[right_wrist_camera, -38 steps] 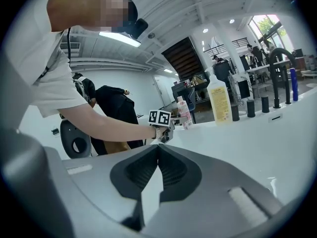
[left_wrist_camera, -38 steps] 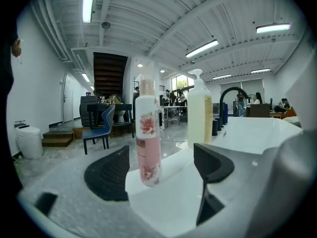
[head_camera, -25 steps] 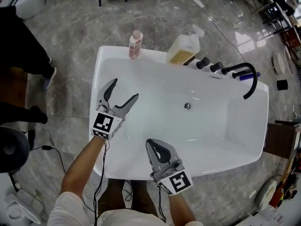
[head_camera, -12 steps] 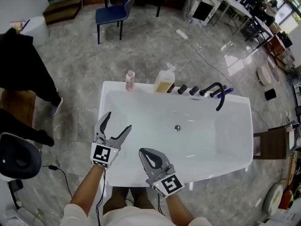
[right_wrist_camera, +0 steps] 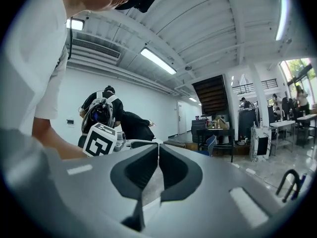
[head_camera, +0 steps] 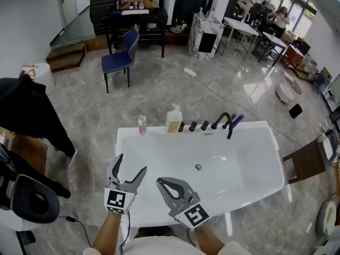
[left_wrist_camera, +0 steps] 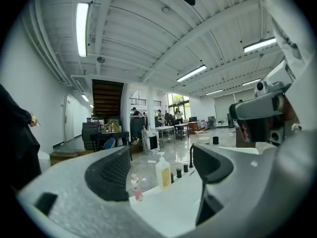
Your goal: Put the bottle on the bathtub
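The pink-labelled bottle (head_camera: 141, 125) is standing on the bathtub's (head_camera: 265, 134) far rim, near a pump dispenser (head_camera: 173, 120). The left gripper (head_camera: 130, 164) is hovering open and empty, while the right gripper (head_camera: 159, 181) is pressing its jaws together.

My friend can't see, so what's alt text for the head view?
A white bathtub seen from above, with a small pink bottle and a pump bottle on its far rim. At the near edge, the left claw is open and empty; the right claw is shut.
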Demonstrator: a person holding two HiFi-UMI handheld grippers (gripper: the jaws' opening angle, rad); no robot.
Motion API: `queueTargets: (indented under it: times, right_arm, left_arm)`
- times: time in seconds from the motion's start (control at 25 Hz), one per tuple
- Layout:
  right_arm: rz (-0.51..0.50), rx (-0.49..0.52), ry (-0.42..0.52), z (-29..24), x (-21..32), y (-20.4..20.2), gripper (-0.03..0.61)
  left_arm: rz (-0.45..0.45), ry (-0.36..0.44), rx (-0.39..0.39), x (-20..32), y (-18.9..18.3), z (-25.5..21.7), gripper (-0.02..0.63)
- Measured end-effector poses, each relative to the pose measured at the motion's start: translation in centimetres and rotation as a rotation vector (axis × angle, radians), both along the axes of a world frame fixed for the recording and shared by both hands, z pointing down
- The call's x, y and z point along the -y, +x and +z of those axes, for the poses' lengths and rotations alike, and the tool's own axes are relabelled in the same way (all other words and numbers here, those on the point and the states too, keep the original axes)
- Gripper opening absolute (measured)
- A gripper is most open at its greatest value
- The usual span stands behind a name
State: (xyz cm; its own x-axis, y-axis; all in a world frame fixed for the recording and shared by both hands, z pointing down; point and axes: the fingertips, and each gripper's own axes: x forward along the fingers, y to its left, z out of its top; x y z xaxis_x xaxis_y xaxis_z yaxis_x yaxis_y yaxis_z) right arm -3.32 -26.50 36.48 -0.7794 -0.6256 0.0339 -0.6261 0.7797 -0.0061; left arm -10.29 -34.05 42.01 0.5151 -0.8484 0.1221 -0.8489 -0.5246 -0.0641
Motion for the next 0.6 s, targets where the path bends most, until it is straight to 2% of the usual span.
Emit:
queueTargets:
  times: [0.12, 0.24, 0.44, 0.6]
  right_arm:
    - [0.005, 0.012, 0.018, -2.5, -1.0, 0.2, 0.005]
    - [-0.004, 0.015, 0.044, -4.9, -2.3, 0.0, 0.005]
    - [0.005, 0.044, 0.111, -8.3, -3.6, 0.1, 0.005]
    - [0.019, 0.042, 0.112, -8.9, -4.9, 0.8, 0.005]
  left_arm:
    - [0.021, -0.004, 0.013, -1.5, 0.0, -2.7, 0.385]
    - [0.03, -0.004, -0.004, -2.8, -0.5, -5.4, 0.348]
    - [0.041, 0.067, -0.03, -4.5, -0.9, -10.1, 0.299]
    - [0.055, 0.112, -0.059, -6.9, -0.5, -12.6, 0.251]
